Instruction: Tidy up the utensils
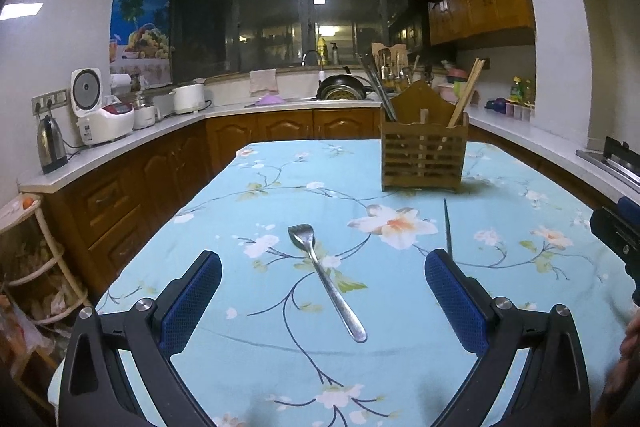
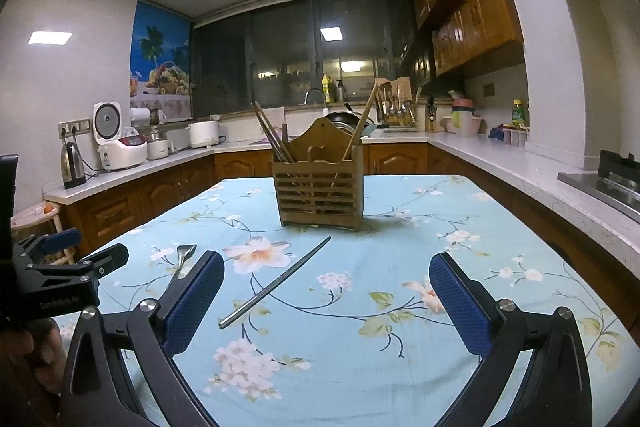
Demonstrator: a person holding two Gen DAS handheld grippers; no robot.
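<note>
A metal fork [image 1: 326, 279] lies on the blue floral tablecloth [image 1: 280, 187], between the fingers of my open, empty left gripper [image 1: 323, 265]. A pair of metal chopsticks [image 2: 276, 283] lies ahead of my open, empty right gripper [image 2: 326, 267], nearer its left finger; they show as a thin dark line in the left wrist view [image 1: 448, 227]. A slatted wooden utensil holder [image 2: 319, 187] stands at the far side of the table with wooden chopsticks [image 2: 360, 123] and darker sticks [image 2: 272, 137] in it. It also shows in the left wrist view [image 1: 424, 151]. The fork [image 2: 182, 261] is partly hidden behind the right gripper's left finger.
The left gripper's body [image 2: 52, 275] shows at the left edge of the right wrist view. Counters ring the table: kettle [image 1: 51, 145] and rice cookers [image 1: 106, 115] on the left, sink with a pan [image 1: 342, 87] at the back, stove [image 2: 612, 179] on the right.
</note>
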